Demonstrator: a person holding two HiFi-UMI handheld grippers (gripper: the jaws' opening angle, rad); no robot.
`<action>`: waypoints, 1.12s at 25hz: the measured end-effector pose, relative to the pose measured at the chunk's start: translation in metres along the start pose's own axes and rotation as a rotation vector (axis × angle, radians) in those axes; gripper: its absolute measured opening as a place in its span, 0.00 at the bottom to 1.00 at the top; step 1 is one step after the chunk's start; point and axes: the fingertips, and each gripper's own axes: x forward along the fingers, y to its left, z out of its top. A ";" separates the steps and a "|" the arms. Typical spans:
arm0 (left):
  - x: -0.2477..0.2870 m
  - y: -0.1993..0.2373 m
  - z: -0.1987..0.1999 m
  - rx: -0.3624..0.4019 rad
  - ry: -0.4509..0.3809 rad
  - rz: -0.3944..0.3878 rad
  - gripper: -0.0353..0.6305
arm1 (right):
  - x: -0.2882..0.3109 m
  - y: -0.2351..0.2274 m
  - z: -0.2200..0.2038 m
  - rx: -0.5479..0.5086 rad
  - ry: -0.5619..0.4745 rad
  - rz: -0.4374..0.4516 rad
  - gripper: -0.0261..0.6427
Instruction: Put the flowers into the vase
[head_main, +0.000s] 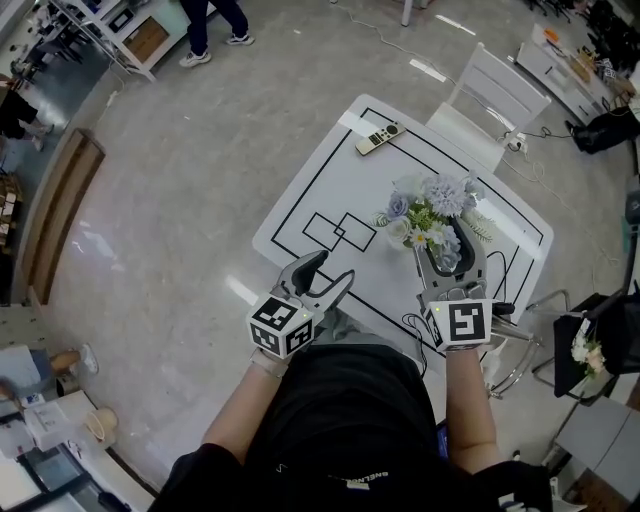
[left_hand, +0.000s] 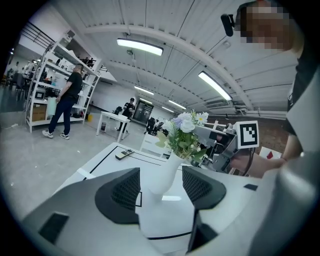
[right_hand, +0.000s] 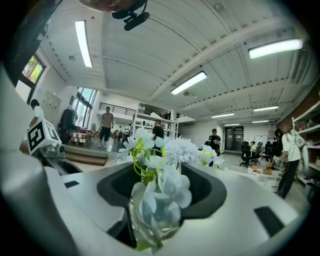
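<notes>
- The flowers (head_main: 432, 205) stand in the white vase (left_hand: 162, 175) on the table (head_main: 330, 170), toward its 3 o'clock side in the head view.
- Our right gripper (head_main: 450, 248) reaches in from 6 o'clock. Its fingers stand wide apart on either side of the nearest blooms, without squeezing them.
- Our left gripper (head_main: 333, 270) hovers at 8 o'clock of the vase, well apart from it. Its fingers are open and hold nothing, and the vase shows beyond the gap between them.
- A remote (head_main: 379, 137) lies at 11 o'clock of the flowers.
- A chair (head_main: 495, 95) stands past the table at 1 o'clock.
</notes>
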 end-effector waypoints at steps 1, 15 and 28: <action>0.001 -0.001 0.000 0.000 0.001 -0.004 0.42 | -0.002 -0.001 0.002 0.000 -0.004 -0.004 0.40; 0.021 -0.016 0.006 0.025 0.020 -0.094 0.42 | -0.023 -0.016 0.023 0.054 -0.042 -0.064 0.40; 0.033 -0.032 0.016 0.063 0.033 -0.200 0.42 | -0.034 -0.019 0.029 0.049 -0.031 -0.115 0.40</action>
